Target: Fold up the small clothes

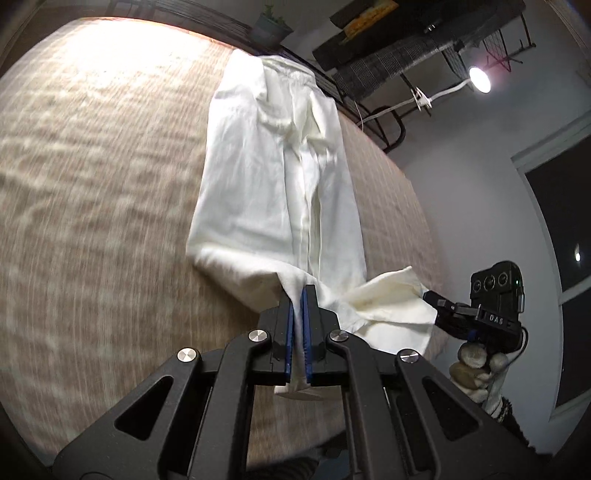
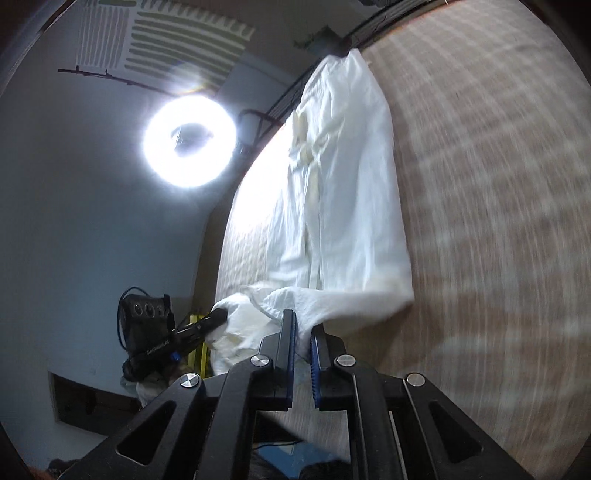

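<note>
A white garment (image 1: pixel 273 177) lies stretched lengthwise on a beige woven surface (image 1: pixel 92 184); it shows in the right wrist view (image 2: pixel 347 192) too. My left gripper (image 1: pixel 298 295) is shut on the garment's near edge and lifts it a little. My right gripper (image 2: pixel 303 325) is shut on the other near corner of the same garment. The right gripper also shows in the left wrist view (image 1: pixel 434 301), pinching a raised corner. The left gripper shows in the right wrist view (image 2: pixel 218 315), holding cloth beyond the surface's edge.
A ring light (image 2: pixel 190 142) glares at the left. A small lamp (image 1: pixel 479 79) and a dark rack (image 1: pixel 406 48) stand past the surface's far edge. A potted plant (image 1: pixel 269 27) sits at the far end. A dark window (image 1: pixel 565 236) is at right.
</note>
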`<state>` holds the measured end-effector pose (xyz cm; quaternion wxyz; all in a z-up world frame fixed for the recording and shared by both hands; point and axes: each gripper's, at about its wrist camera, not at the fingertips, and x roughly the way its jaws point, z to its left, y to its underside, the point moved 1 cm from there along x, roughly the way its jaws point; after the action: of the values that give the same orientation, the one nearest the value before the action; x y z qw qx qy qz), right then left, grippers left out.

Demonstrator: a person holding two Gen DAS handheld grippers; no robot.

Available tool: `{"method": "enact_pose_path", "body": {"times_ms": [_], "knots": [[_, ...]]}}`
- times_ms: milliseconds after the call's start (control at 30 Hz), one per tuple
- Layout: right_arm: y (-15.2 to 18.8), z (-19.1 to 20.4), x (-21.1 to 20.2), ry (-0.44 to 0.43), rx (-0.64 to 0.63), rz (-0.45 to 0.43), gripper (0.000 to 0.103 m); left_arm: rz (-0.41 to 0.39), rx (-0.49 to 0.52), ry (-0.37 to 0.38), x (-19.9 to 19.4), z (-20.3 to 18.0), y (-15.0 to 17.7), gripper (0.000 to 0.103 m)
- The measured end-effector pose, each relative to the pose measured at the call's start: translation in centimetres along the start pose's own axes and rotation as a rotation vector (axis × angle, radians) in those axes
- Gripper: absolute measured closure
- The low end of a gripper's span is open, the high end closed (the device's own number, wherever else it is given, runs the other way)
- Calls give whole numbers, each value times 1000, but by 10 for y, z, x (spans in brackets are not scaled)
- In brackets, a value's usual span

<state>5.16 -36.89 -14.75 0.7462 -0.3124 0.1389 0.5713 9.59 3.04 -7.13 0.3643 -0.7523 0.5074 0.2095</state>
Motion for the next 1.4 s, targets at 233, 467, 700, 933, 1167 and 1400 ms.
{"method": "enact_pose_path", "body": {"times_ms": [233, 467, 700, 933, 1167, 1400], "knots": [[-43, -2, 27, 34, 3, -19, 98, -29, -28, -47, 23, 9, -45, 101], [-71, -3, 53, 109, -50, -9, 98, -33, -70, -88, 48, 26, -67, 101], [-84, -6, 55, 116, -52, -15, 91, -50, -66, -123, 53, 27, -78, 93], [-90, 0, 52, 126, -96, -41, 60, -157, -72, -130, 28, 30, -88, 52], [-88, -7, 53, 286, -145, -36, 61, -133, 16, -215, 39, 31, -80, 52], [-86, -16, 74, 331, -162, 28, 74, -68, 100, -278, 73, 30, -73, 55]]}}
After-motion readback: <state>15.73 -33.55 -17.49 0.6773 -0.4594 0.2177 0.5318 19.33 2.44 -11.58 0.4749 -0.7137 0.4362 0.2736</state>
